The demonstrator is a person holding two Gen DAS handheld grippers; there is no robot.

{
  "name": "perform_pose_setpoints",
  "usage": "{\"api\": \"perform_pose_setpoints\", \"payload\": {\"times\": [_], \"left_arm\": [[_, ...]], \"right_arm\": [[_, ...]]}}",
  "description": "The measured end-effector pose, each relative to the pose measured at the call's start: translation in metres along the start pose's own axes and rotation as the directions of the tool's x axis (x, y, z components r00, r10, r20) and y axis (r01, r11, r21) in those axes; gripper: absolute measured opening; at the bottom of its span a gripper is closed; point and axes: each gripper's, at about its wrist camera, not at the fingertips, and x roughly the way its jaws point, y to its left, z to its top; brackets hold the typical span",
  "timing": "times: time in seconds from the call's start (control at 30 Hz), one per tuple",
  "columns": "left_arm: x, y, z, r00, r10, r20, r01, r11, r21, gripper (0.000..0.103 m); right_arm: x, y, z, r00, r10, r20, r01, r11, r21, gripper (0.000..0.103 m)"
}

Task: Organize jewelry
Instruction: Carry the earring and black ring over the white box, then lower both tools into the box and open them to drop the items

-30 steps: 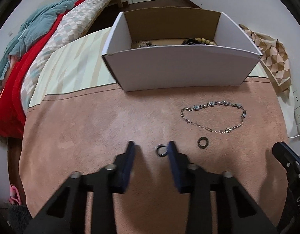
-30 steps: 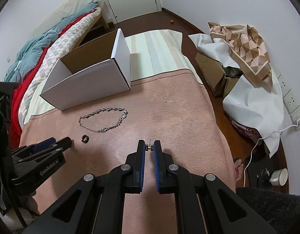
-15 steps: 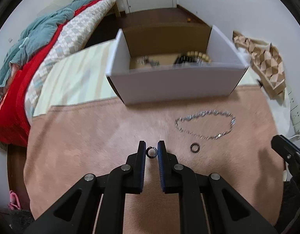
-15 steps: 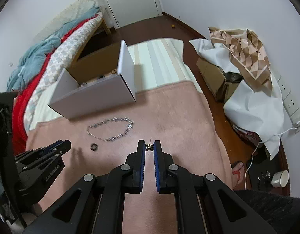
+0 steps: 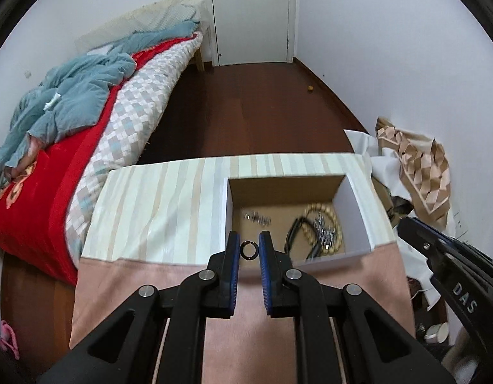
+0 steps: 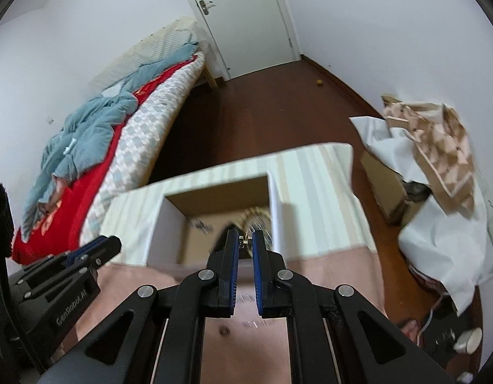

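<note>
To the left: left gripper [image 5: 249, 251] up off the pink blanket [image 5: 134, 275], no longer down at its surface as a second ago, and carried forward to the near wall of the box [image 5: 352, 201]. Closed between the blue pads on a small dark ring [image 5: 248, 242]: thin, unbroken, standing on edge and facing the camera. Held just above the box's near-left corner, clear of the cardboard floor. Pickup done, then; only the drop left for this piece.

Further right, inside the box and already put away: a small silver piece [image 5: 257, 219] near the left wall, a black band [image 5: 294, 233] about the middle, a loop of pale beads [image 5: 332, 220] toward the right wall with something silvery across it. Blurred, so possibly a chain.

To the right: right gripper [image 6: 245, 240] likewise raised and brought over the box, having hung over bare blanket half a second ago. Clamped nearly shut on a tiny gold-coloured piece [image 6: 245, 240], perhaps an ear stud, held crosswise at the very tips above the near-right part of the box. Ready for release too, by the look of it.

Left behind on the blanket beneath the right tongs: a second dark ring [image 6: 224, 330]. Not finished yet.
</note>
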Motion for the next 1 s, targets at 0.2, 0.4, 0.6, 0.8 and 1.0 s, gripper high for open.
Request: {"api": "perform_pose_setpoints", "payload": {"times": [0.2,0.4,0.6,0.8,1.0], "left_arm": [[0.045,0.018,0.033,0.992,-0.060,-0.114,0.055,0.997,-0.046,0.010],[0.079,0.026,0.051,0.972,-0.104,-0.211,0.090,0.993,-0.073,0.010],[0.094,0.035,0.056,0.944,-0.162,-0.289,0.125,0.982,-0.141,0.012],[0.087,0.045,0.056,0.961,-0.103,-0.257,0.070,0.988,-0.136,0.056],[0.070,0.057,0.050,0.979,-0.029,-0.203,0.005,0.993,-0.119,0.080]], "right_arm": [[0.054,0.007,0.042,0.989,0.087,-0.120,-0.083,0.996,0.032,0.009],[0.114,0.013,0.058,0.950,0.152,-0.274,-0.137,0.988,0.073,0.009],[0.153,0.018,0.057,0.904,0.180,-0.389,-0.143,0.982,0.123,0.014],[0.149,0.014,0.059,0.920,0.126,-0.371,-0.094,0.990,0.104,0.049],[0.118,0.011,0.060,0.952,0.018,-0.307,-0.011,1.000,0.025,0.056]]}}
